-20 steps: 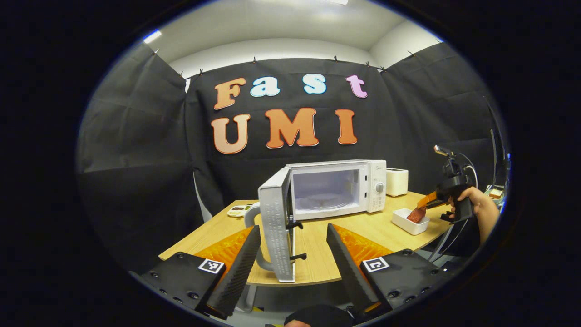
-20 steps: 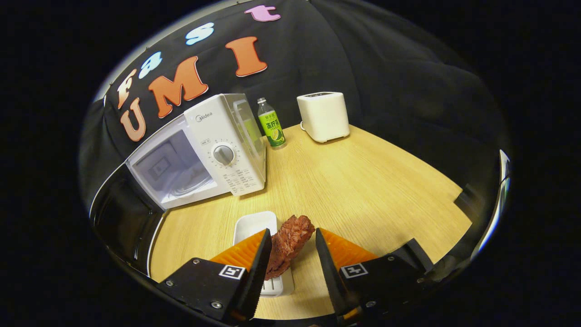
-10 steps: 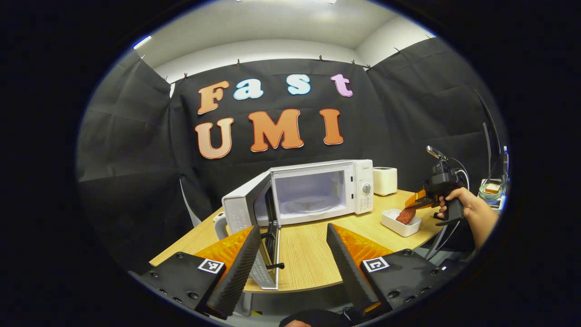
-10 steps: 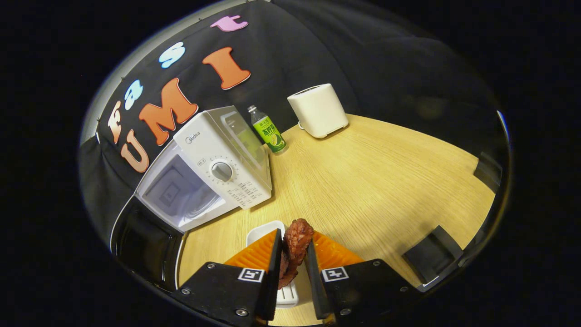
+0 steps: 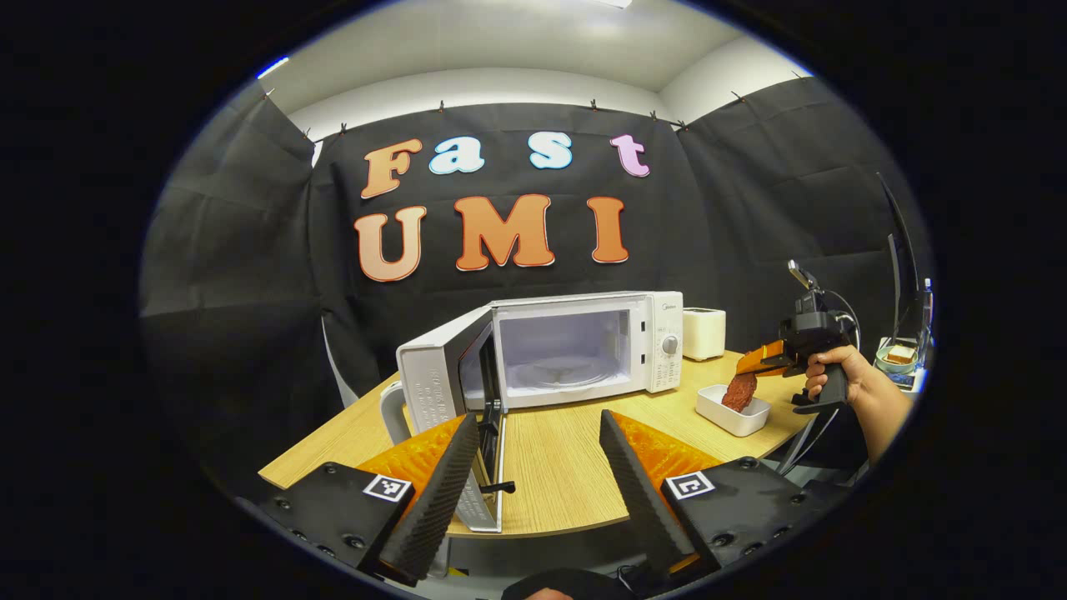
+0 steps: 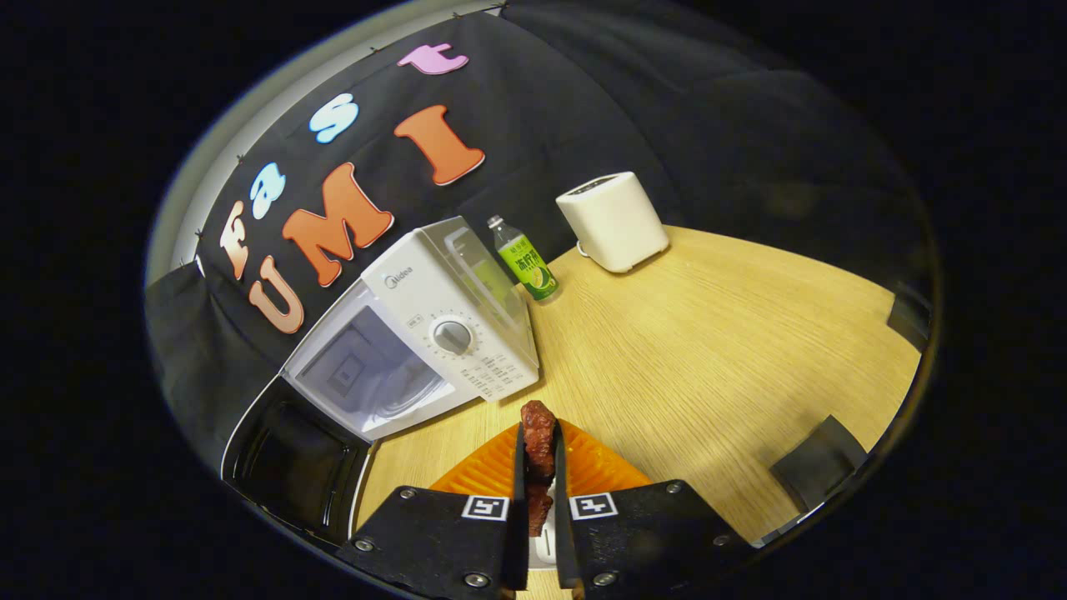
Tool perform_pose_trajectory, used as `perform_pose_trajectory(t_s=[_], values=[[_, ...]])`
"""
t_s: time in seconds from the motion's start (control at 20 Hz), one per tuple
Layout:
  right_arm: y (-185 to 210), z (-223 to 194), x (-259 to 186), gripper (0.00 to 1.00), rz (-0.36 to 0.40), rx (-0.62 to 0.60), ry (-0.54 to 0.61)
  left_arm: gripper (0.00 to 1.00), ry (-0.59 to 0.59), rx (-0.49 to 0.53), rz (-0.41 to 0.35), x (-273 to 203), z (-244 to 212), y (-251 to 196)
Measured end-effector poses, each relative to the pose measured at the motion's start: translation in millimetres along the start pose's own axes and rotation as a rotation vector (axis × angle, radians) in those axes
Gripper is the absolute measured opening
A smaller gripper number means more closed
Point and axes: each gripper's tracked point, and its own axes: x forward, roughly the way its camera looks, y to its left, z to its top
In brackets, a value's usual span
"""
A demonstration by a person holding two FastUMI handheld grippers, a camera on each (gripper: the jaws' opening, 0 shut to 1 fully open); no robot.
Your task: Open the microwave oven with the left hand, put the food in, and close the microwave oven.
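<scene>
The white microwave (image 5: 583, 346) stands on the wooden table (image 5: 567, 467) with its door (image 5: 442, 408) swung open to the left; the cavity shows a glass turntable. My left gripper (image 5: 538, 433) is open, back from the door, holding nothing. In the left gripper view my right gripper (image 5: 754, 367), held by a hand (image 5: 842, 375), hangs a reddish-brown piece of meat (image 5: 738, 390) just above a white tray (image 5: 732, 410). In the right gripper view that gripper (image 6: 538, 442) is shut on the meat (image 6: 538, 433), with the microwave (image 6: 425, 342) ahead to the left.
A white toaster (image 6: 613, 221) and a green-labelled bottle (image 6: 525, 260) stand behind the microwave at the table's far side. A black block (image 6: 817, 467) sits at the table's right edge. Bare tabletop lies in front of the microwave.
My right gripper closed on the meat and lifted it off the white tray. The left gripper drew back from the door, which stays open.
</scene>
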Motion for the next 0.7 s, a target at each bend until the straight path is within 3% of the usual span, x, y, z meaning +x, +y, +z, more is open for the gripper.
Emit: perform_pose_trajectory(t_s=[0.05,0.15,0.2,0.4,0.7], values=[[8,7,-3,0.12,0.003,-0.035,-0.016,0.91,-0.001,-0.002,-0.004,2,0,0],[21,17,-7,0.12,0.004,-0.080,-0.043,0.99,-0.005,0.000,-0.010,3,1,2],[30,21,-9,0.12,0.018,-0.080,-0.055,0.95,-0.008,0.000,-0.010,3,1,4],[65,22,-7,0.12,0.091,-0.030,-0.054,0.95,-0.011,-0.017,-0.013,3,-2,10],[110,2,14,0.12,0.138,-0.028,-0.026,0.95,-0.019,-0.032,-0.006,2,-3,22]])
